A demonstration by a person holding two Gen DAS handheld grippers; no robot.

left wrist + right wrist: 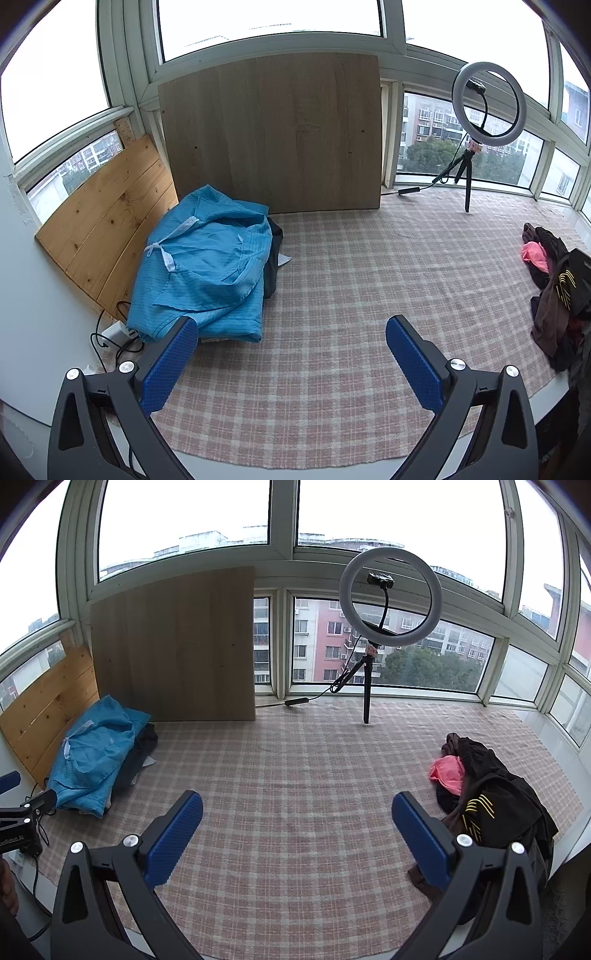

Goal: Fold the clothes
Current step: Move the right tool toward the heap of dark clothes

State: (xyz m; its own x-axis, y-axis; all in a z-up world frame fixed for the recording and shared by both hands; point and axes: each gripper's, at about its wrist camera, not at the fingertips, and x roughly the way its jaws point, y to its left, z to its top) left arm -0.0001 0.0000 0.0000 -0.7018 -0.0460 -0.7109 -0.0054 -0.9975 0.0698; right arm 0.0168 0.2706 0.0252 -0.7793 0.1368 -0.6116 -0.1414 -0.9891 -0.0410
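Your left tool [291,334] and right tool [297,808] showed blue textured pads on black frames. Under them ran a pink, white and grey checked cloth [332,295]. On your left you had a bright blue garment [207,266] with pale ties, lying over something dark. On your right you had the dark pile [495,805]: black and brown pieces, a yellow line print, and a coral-pink piece [447,771]. Behind stood a grey-brown board [273,136], an orange pine panel [107,225], and a white ring light [390,598] on a black tripod.
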